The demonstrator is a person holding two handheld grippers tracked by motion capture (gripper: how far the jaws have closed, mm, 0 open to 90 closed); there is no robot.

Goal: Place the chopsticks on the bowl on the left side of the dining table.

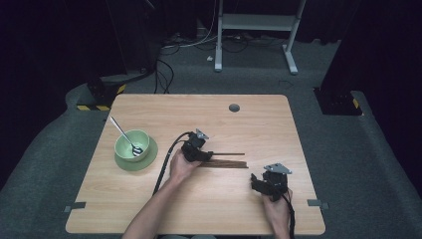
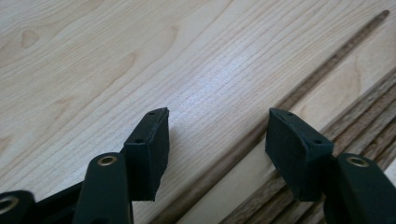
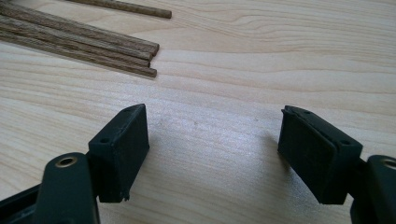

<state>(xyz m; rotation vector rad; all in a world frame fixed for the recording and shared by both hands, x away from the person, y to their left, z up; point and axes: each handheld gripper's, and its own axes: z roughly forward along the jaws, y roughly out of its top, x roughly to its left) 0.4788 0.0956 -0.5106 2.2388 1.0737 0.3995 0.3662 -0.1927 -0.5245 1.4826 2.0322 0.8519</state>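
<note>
Several dark wooden chopsticks [image 1: 230, 164] lie side by side near the middle of the light wooden table [image 1: 259, 124], and a single one [image 1: 230, 154] lies just beyond them. My left gripper [image 1: 210, 155] is low over their left ends. In the left gripper view its jaws [image 2: 217, 140] stand apart with the single chopstick [image 2: 299, 93] running slantwise between them, untouched by the pads, and the bundle [image 2: 369, 116] beside the right jaw. My right gripper [image 1: 256, 182] rests open on bare wood at the front right, with the bundle's ends [image 3: 84, 44] ahead to its left.
A green bowl [image 1: 128, 142] on a green saucer [image 1: 149, 158] stands at the left with a metal spoon [image 1: 122, 132] leaning in it. A dark round grommet [image 1: 234, 107] sits near the table's far edge. Bare wood lies between the bowl and the chopsticks.
</note>
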